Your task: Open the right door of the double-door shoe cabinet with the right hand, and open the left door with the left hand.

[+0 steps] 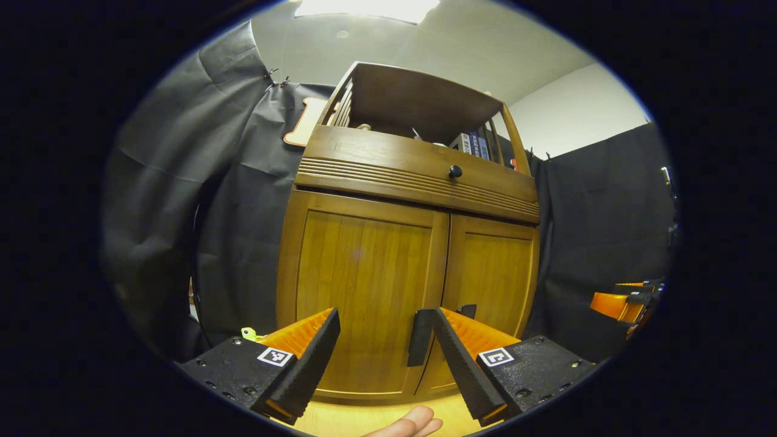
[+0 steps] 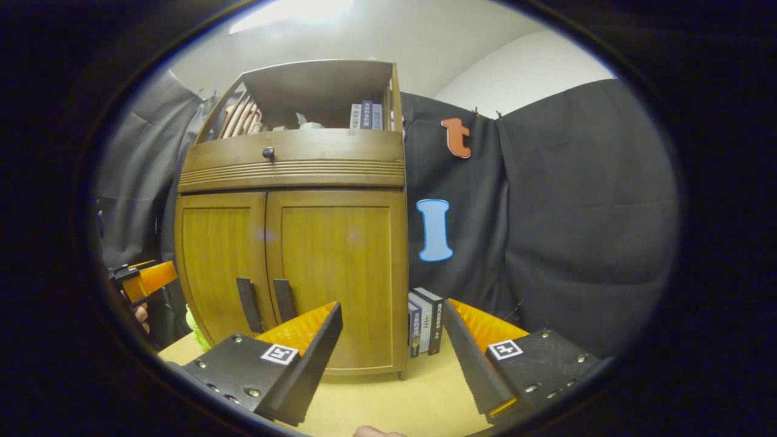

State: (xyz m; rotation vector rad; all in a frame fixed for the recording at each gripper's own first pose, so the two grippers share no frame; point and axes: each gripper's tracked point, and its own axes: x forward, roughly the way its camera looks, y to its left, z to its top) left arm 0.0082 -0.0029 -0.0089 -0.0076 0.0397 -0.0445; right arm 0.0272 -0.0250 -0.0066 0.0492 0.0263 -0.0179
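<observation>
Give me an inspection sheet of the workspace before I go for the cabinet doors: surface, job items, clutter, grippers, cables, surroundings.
Surface: pale wooden floor in front of the cabinet.
Job's things: shoe cabinet; right door and left door both closed; right handle and left handle side by side at the centre seam, untouched.
Clutter: books standing beside the cabinet's right side; more books on the top open shelf; drawer knob; yellow-green item at the cabinet's left side, unclear.
Grippers: right gripper open, short of the doors; left gripper open, facing the left door.
Cables: nothing seen.
Surroundings: black cloth wall, white ceiling with a light.
</observation>
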